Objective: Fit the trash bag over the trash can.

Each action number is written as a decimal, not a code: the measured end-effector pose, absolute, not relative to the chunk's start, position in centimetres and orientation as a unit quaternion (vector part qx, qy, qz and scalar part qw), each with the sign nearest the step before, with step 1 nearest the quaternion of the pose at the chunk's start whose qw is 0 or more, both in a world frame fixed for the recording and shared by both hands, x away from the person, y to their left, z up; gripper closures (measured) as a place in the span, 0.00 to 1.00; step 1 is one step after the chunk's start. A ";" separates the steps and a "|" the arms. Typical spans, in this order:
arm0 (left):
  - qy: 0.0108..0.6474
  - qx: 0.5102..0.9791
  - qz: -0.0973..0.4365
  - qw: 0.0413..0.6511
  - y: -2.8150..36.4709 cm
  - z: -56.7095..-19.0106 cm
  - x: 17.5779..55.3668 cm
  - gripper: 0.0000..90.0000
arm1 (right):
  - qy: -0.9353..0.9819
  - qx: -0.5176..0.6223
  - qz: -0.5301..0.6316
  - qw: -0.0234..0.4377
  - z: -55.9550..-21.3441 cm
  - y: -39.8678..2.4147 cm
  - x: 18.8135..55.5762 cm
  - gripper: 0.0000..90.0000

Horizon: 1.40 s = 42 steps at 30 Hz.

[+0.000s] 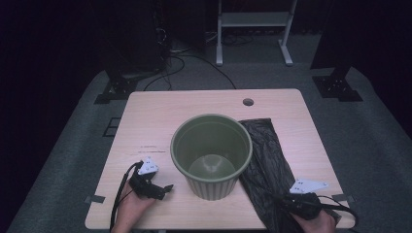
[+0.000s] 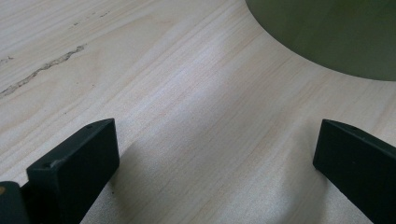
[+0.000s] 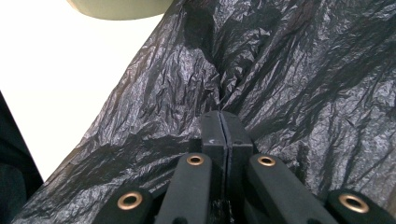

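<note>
Right gripper (image 3: 223,122) fingers pinched tight on black bag (image 3: 289,79) | left gripper (image 2: 215,158) fingers wide apart, nothing held, green bin (image 2: 327,32) just ahead on worktop (image 2: 177,93)

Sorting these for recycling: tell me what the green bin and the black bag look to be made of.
Green bin: seemingly moulded plastic, matt, with a ribbed wall and smooth rim.
Black bag: thin plastic film, likely polythene; glossy, finely crinkled, bunching into folds.

Bin (image 1: 212,155): dull olive green, ribbed outer wall. Bag (image 1: 265,155): glossy black, crinkled all over. Table (image 1: 160,111): pale wood grain with a dark streak; both grippers' jaws matt black, the right gripper (image 3: 220,122) showing brass-coloured rivets.
</note>
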<state>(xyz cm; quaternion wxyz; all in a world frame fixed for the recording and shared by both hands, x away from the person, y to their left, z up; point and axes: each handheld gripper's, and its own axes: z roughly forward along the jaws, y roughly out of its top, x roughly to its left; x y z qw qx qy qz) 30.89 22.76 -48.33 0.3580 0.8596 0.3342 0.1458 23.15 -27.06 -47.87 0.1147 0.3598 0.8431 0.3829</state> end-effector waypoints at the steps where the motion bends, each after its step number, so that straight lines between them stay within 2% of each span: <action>1: 0.334 0.860 0.146 0.358 22.8 -48.3 30.9 0.00 | 0.843 0.361 0.381 0.117 -47.9 -27.0 23.1 0.92; 4: 0.334 0.859 0.146 0.358 22.8 -48.3 30.9 0.00 | 0.840 0.367 0.373 0.140 -47.5 -26.8 23.2 0.75; 7: 0.334 0.860 0.146 0.358 22.8 -48.3 30.9 0.00 | 0.842 0.363 0.362 0.167 -46.9 -26.4 23.1 0.65; 16: 0.334 0.860 0.146 0.358 22.8 -48.3 30.9 0.00 | 0.828 0.374 0.384 0.166 -44.6 -26.4 24.9 0.33; 20: 0.334 0.860 0.146 0.358 22.8 -48.3 30.9 0.00 | 0.823 0.379 0.383 0.179 -43.5 -26.4 26.0 0.21; 24: 0.334 0.860 0.146 0.358 22.8 -48.3 30.9 0.00 | 0.821 0.387 0.376 0.184 -42.7 -26.4 27.5 0.14; 30: 0.334 0.860 0.146 0.358 22.8 -48.3 30.9 0.00 | 0.815 0.398 0.386 0.170 -42.5 -26.7 30.5 0.12; 36: 0.334 0.860 0.146 0.358 22.8 -48.3 30.9 0.00 | 0.815 0.422 0.361 0.166 -44.2 -27.5 34.1 0.11; 42: 0.334 0.860 0.146 0.358 22.8 -48.3 30.9 0.00 | 0.815 0.442 0.345 0.147 -46.2 -28.4 35.8 0.11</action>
